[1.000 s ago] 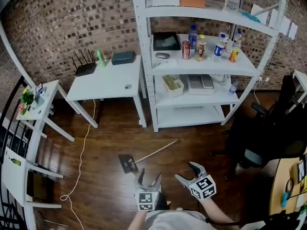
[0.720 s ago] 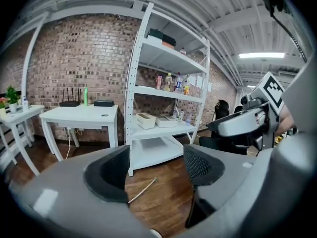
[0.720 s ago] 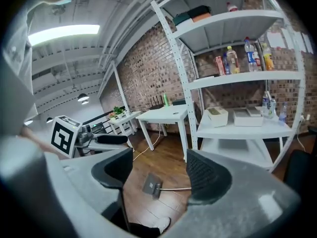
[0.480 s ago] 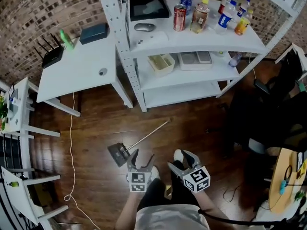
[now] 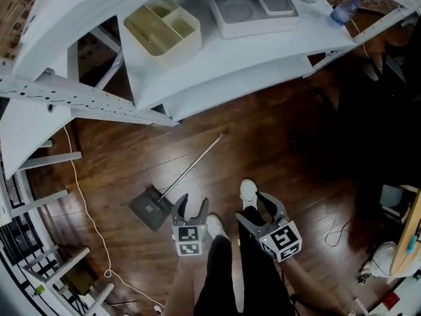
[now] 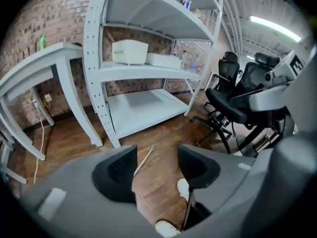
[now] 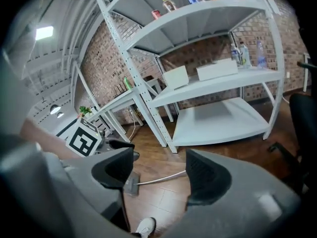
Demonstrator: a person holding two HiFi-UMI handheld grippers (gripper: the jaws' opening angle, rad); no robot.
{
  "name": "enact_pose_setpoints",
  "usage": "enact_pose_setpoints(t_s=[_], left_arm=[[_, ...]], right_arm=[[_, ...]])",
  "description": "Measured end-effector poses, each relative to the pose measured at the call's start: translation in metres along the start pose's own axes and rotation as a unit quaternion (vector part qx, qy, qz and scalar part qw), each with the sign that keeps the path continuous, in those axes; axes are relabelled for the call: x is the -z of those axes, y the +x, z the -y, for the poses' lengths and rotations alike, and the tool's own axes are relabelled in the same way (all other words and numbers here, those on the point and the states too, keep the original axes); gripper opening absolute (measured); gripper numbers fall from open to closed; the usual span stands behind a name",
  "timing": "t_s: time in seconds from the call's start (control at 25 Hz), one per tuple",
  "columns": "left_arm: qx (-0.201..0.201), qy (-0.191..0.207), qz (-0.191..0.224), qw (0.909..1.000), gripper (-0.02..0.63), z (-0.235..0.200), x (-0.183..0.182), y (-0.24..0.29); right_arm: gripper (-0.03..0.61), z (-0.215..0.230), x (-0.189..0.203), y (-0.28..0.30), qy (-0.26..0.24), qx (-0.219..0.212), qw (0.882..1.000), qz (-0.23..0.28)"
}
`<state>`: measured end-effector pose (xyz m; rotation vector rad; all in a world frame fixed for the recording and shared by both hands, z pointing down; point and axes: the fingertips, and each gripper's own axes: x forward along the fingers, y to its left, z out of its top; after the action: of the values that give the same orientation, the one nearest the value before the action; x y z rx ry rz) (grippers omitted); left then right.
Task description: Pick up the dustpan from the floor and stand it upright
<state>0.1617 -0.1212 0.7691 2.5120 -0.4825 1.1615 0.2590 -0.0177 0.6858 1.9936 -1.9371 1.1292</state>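
The dustpan lies flat on the wooden floor, its dark pan (image 5: 150, 209) at the left and its long pale handle (image 5: 192, 166) running up and right toward the shelf. My left gripper (image 5: 190, 204) hovers just right of the pan, above the handle's lower end. Its jaws are closing with nothing between them. In the left gripper view the handle (image 6: 144, 159) shows on the floor through the gap of that gripper (image 6: 157, 170). My right gripper (image 5: 258, 206) is open and empty, farther right. In the right gripper view the pan (image 7: 131, 186) and handle (image 7: 163, 177) lie beyond that gripper (image 7: 158, 172).
A white shelf unit (image 5: 217, 64) fills the top of the head view, with a white table leg (image 5: 39, 160) and a pale cable (image 5: 85, 209) at the left. The person's white shoes (image 5: 248, 193) stand between the grippers. A black office chair (image 6: 225, 100) stands at the right.
Both grippers and the head camera have dropped toward the floor and come closer to the dustpan. The left jaws have narrowed.
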Motion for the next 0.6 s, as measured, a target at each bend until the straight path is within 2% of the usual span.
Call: enact_pose_setpoints(t_s=[0.04,0.16,0.28,0.4,0.48,0.6], left_arm=[[0.004,0.006,-0.008,0.9999,0.264,0.001,0.011,0.027],[0.018,0.052,-0.033,0.9979,0.265,-0.007,0.048,0.115],[0.02,0.097,-0.063,0.9931,0.268,-0.026,0.095,0.216],[0.026,0.133,-0.089,0.9868,0.268,-0.041,0.13,0.305],[0.038,0.171,-0.105,0.9789,0.265,-0.047,0.144,0.353],[0.064,0.235,-0.131,0.9611,0.278,-0.051,0.158,0.414]], right_arm=[[0.319,0.013,0.006,0.014,-0.009,-0.01,1.0,0.002],[0.316,0.049,0.022,0.061,-0.045,-0.041,0.998,-0.003],[0.314,0.098,0.055,0.111,-0.077,-0.051,0.996,-0.007],[0.314,0.14,0.09,0.146,-0.072,-0.053,0.996,0.01],[0.314,0.161,0.112,0.16,-0.065,-0.043,0.997,0.014],[0.314,0.186,0.138,0.169,-0.042,-0.015,0.999,0.018]])
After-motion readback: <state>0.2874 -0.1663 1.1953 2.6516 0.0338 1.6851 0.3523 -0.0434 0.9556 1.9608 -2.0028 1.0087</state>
